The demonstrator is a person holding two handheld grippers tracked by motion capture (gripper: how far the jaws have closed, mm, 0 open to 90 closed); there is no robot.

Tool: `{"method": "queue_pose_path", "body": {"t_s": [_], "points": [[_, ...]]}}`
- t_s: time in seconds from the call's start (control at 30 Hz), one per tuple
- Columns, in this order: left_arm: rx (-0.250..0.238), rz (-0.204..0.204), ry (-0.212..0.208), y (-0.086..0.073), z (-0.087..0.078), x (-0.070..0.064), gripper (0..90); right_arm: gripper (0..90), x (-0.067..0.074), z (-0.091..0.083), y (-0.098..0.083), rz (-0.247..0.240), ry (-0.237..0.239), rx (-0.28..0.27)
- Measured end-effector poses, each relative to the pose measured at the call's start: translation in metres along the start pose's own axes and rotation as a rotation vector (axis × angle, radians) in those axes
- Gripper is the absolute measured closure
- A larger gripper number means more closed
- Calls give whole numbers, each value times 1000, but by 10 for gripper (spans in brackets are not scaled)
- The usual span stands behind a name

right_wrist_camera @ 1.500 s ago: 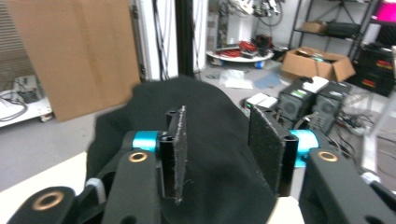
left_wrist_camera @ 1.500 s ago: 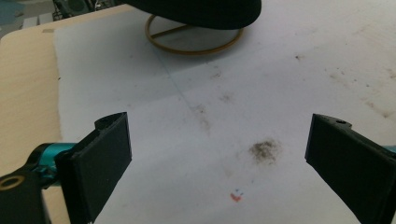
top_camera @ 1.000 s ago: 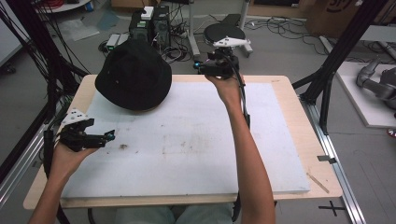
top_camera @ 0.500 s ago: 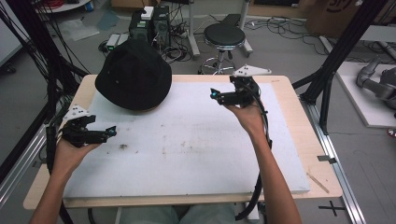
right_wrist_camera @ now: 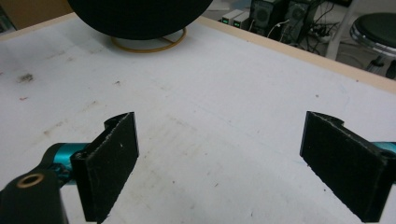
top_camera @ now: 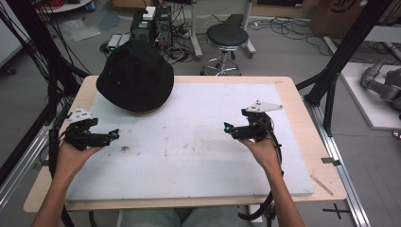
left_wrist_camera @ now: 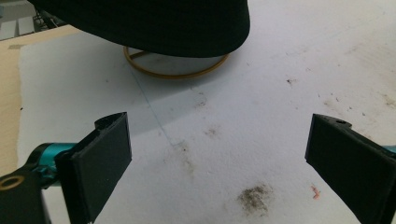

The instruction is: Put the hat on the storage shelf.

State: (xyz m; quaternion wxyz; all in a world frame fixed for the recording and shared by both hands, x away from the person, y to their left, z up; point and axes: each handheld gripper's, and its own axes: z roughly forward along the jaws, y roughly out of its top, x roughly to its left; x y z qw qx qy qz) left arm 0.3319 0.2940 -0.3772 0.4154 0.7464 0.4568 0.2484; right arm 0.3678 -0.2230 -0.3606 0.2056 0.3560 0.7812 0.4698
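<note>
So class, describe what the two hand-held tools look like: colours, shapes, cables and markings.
Both the left tool and the right tool are black, with two flat rectangular pads faced in rough black material, teal fittings behind the pads, and a brass-coloured ring on the body. Each carries a pale three-cornered plate on top and trails a black cable. The forearms are bare.

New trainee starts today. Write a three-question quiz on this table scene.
1. True or false: the black hat sits on a round stand with a tan ring base.
2. What lies between the pads of the left gripper?
3. The right gripper is: A) shut on the hat, B) open above the white mat, C) resting on the stool.

Key: 1 true. 2 nothing, just stained mat below. 3 B.
</note>
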Motion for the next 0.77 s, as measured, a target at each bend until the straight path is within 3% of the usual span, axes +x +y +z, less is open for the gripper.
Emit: {"method": "queue_pose_path", "body": {"t_s": [0.33,0.77], "points": [[-4,-5,3,-1,-2,0,74,113,-1,-3,0,12,-30,-3],[9,2,-6,-2,1,-2,74,113,1,-4,1,14,-29,-11]]}}
